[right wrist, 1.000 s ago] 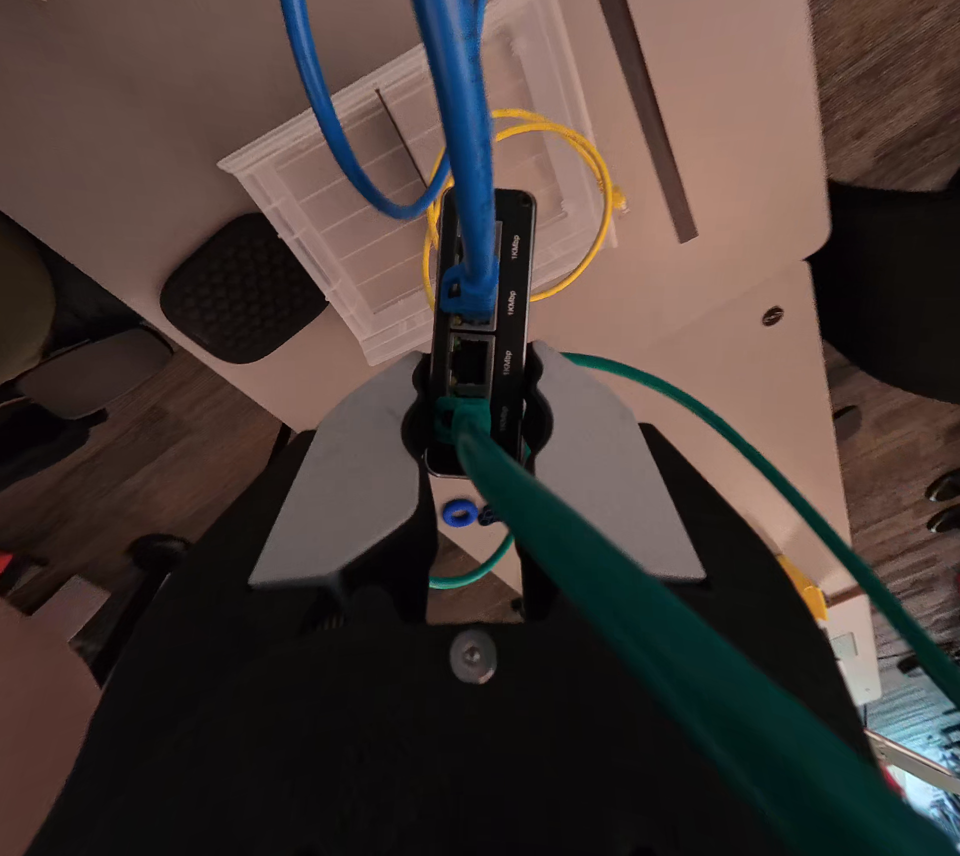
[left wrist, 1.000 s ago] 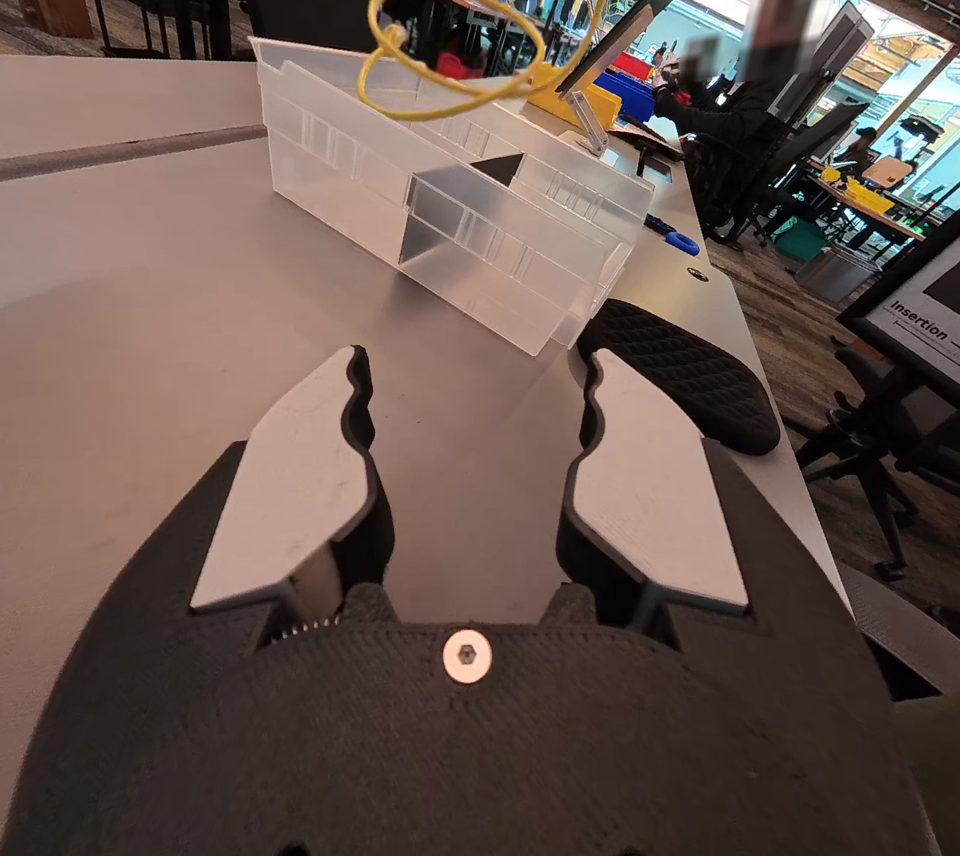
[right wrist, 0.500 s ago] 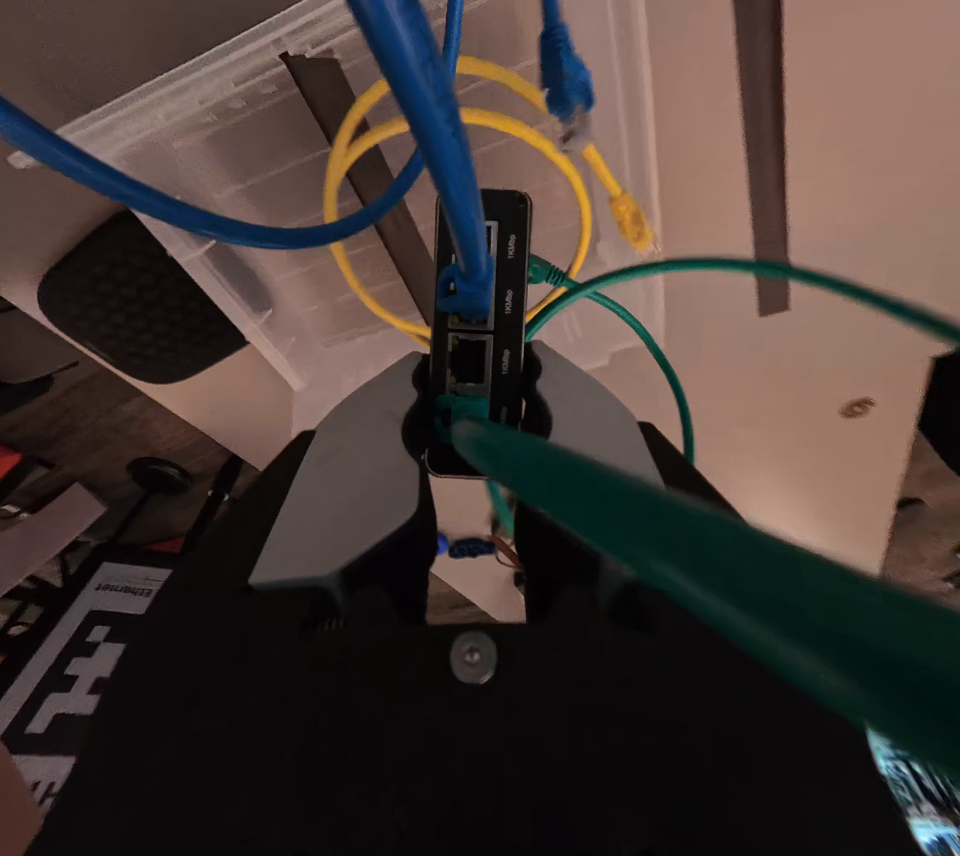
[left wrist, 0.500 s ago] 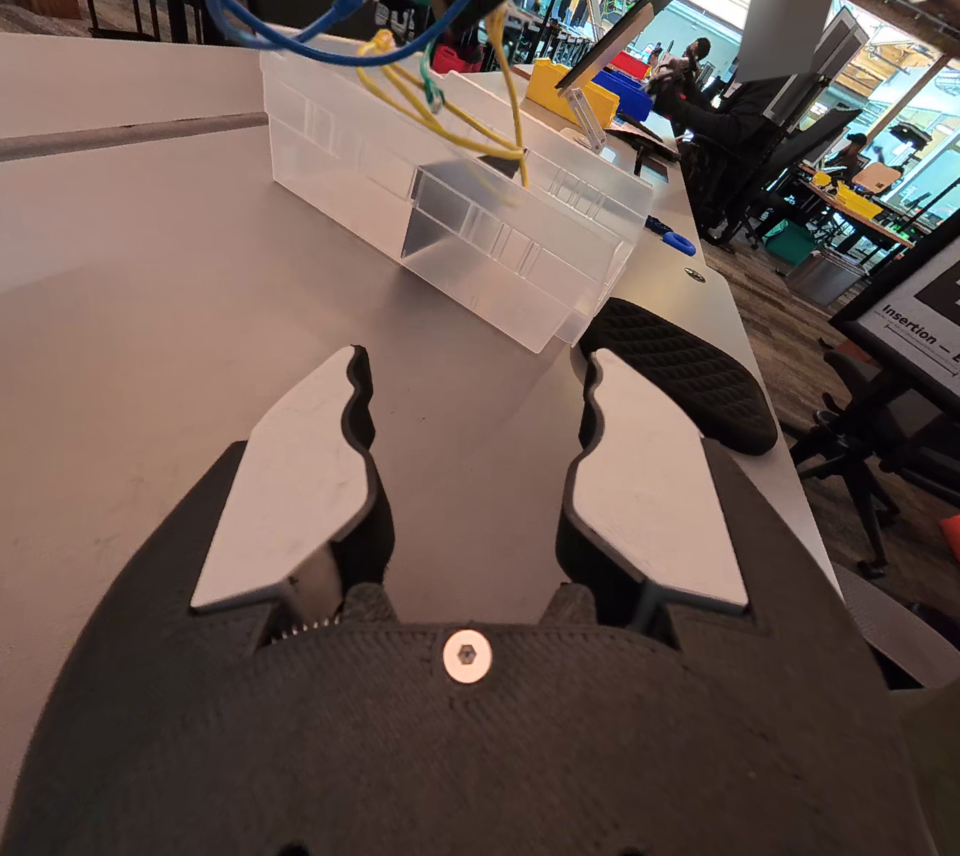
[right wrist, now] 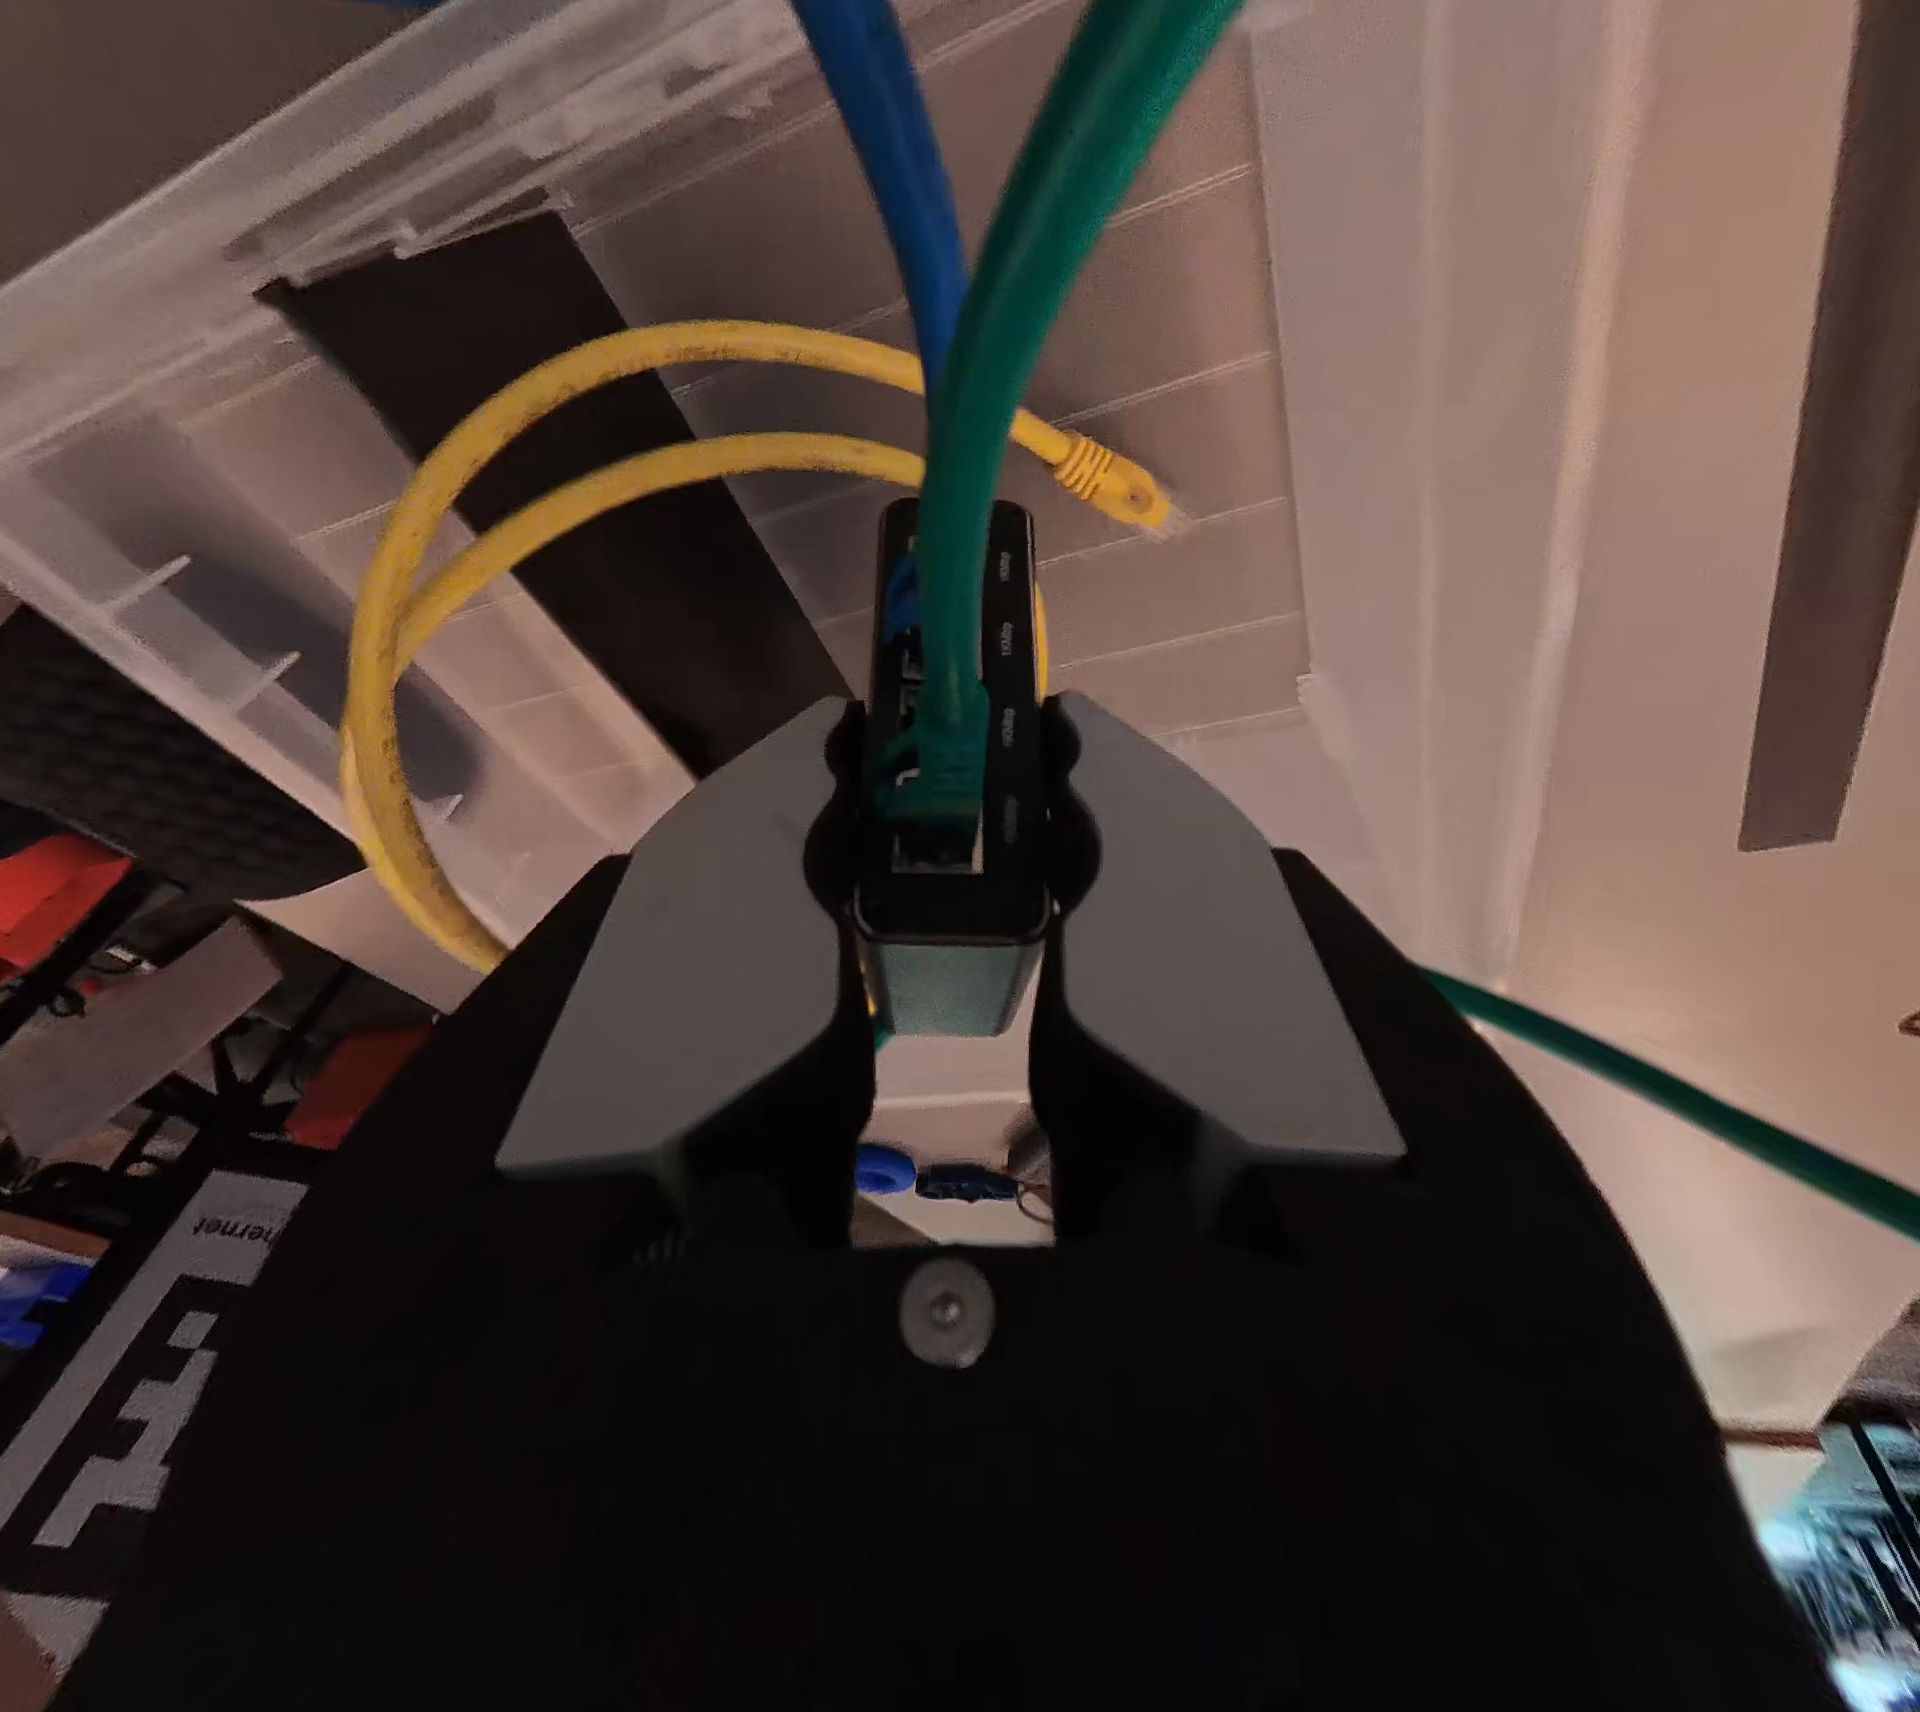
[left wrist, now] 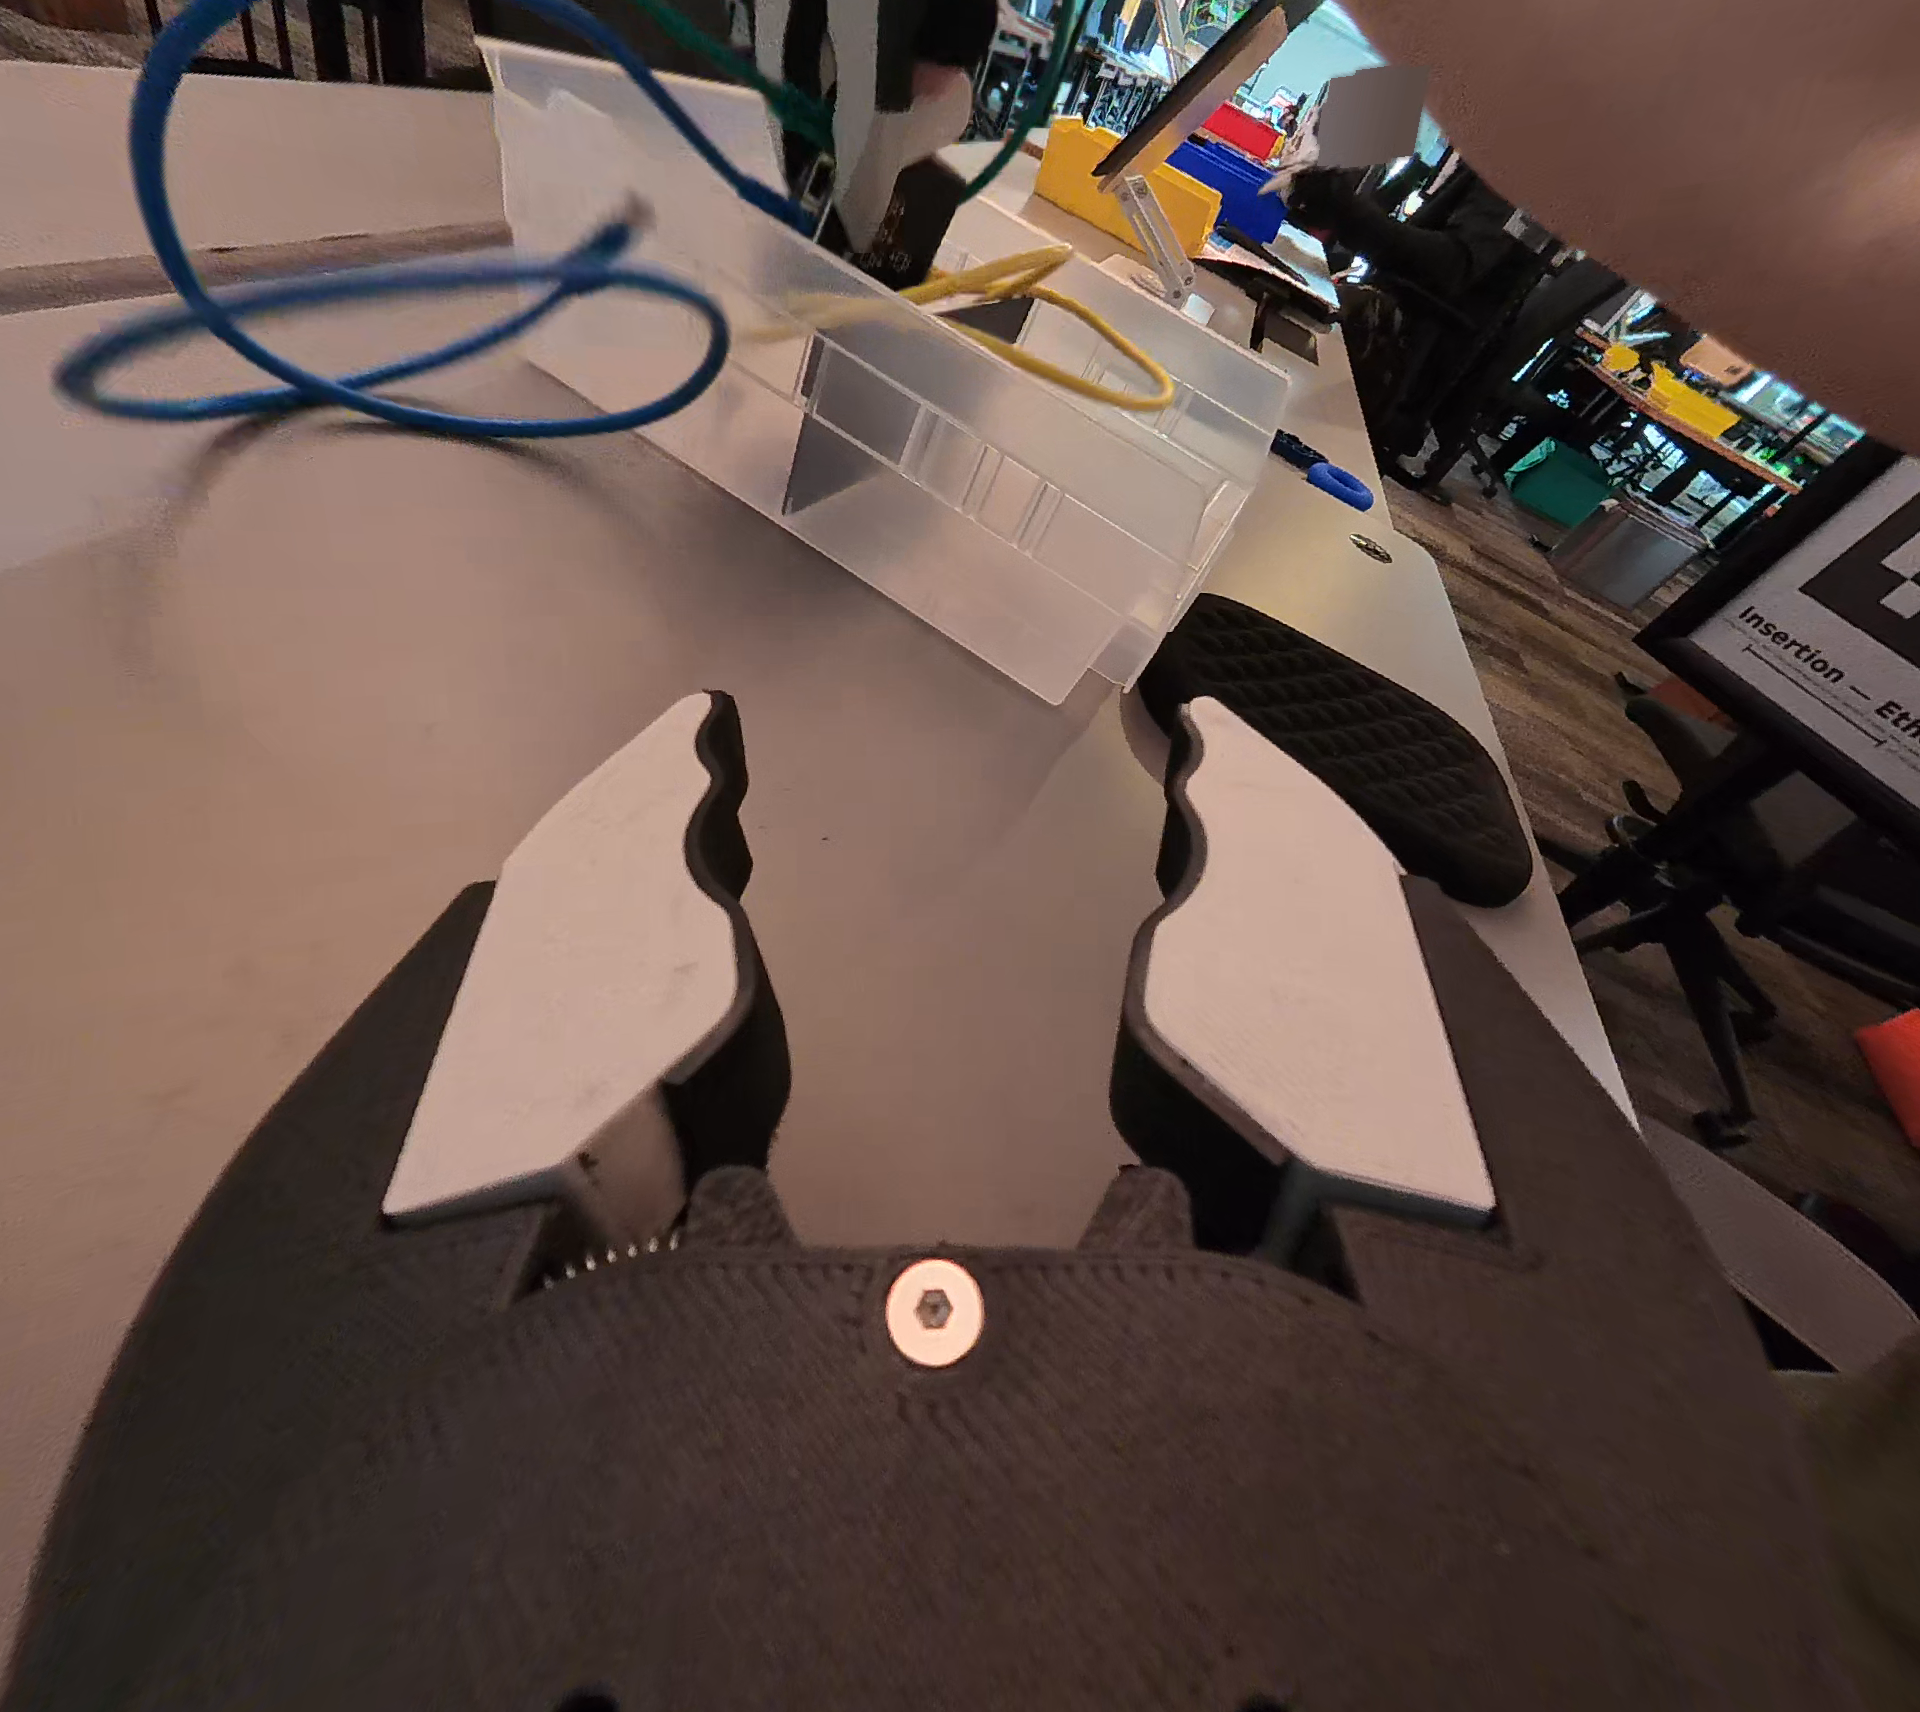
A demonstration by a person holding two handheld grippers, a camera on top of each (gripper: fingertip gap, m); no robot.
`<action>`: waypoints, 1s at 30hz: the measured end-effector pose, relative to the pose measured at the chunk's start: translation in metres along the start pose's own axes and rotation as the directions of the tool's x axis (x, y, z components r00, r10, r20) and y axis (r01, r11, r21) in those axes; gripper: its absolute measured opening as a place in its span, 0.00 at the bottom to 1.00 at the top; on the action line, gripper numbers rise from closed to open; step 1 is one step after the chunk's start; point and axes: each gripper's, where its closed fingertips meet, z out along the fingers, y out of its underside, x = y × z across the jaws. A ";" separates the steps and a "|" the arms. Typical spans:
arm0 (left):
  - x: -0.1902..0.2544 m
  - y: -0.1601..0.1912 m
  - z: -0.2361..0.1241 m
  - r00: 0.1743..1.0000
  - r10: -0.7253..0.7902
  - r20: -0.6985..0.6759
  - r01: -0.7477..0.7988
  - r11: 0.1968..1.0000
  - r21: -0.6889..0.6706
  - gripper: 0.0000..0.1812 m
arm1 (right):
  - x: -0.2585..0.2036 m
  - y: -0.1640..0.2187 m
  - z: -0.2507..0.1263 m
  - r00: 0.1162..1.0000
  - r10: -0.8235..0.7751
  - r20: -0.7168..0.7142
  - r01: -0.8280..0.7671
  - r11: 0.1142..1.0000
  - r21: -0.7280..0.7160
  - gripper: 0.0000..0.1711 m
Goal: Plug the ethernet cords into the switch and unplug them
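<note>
Above the clear bin (right wrist: 644, 135), right tongs (right wrist: 948, 789) pinching the black switch (right wrist: 951, 914) by its sides, green cord (right wrist: 1049, 228) and blue cord (right wrist: 862, 62) plugged in. Inside the bin, yellow cord (right wrist: 582, 426) coiled, one plug loose. Short of the bin on the table (left wrist: 312, 727), left tongs (left wrist: 951, 789) spread wide, holding nothing. Left of the bin, blue cord looped on the table.

Printed sign (left wrist: 1829, 623) with black-and-white marker, right edge of the left wrist view; small port labels on switch (right wrist: 1006, 675), too blurred.
</note>
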 end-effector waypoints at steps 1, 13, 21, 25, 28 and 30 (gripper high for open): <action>0.000 -0.001 0.000 1.000 0.001 0.000 -0.001 1.000 0.003 0.43 | 0.000 -0.001 0.005 1.000 -0.003 -0.008 0.003 1.000 -0.021 0.19; -0.001 -0.006 -0.003 1.000 0.016 0.014 -0.016 1.000 0.021 0.43 | -0.008 -0.005 -0.038 0.976 -0.009 -0.219 0.042 0.988 0.145 0.33; -0.004 -0.003 0.002 0.999 0.020 0.027 -0.021 1.000 0.008 0.43 | -0.055 -0.019 -0.108 0.963 0.116 -0.245 0.070 0.767 0.638 0.35; -0.003 -0.002 0.003 0.999 0.029 0.029 -0.029 1.000 0.001 0.43 | -0.093 -0.076 -0.088 0.906 0.073 -0.418 0.225 0.752 0.620 0.75; -0.002 0.000 0.002 0.999 0.036 0.031 -0.035 0.999 -0.010 0.44 | -0.073 -0.101 -0.058 0.732 0.073 -0.677 0.287 0.868 0.404 0.81; -0.002 0.000 0.001 0.999 0.033 0.029 -0.033 0.999 -0.009 0.44 | -0.050 -0.114 -0.057 0.730 0.155 -0.666 0.202 0.881 0.427 0.81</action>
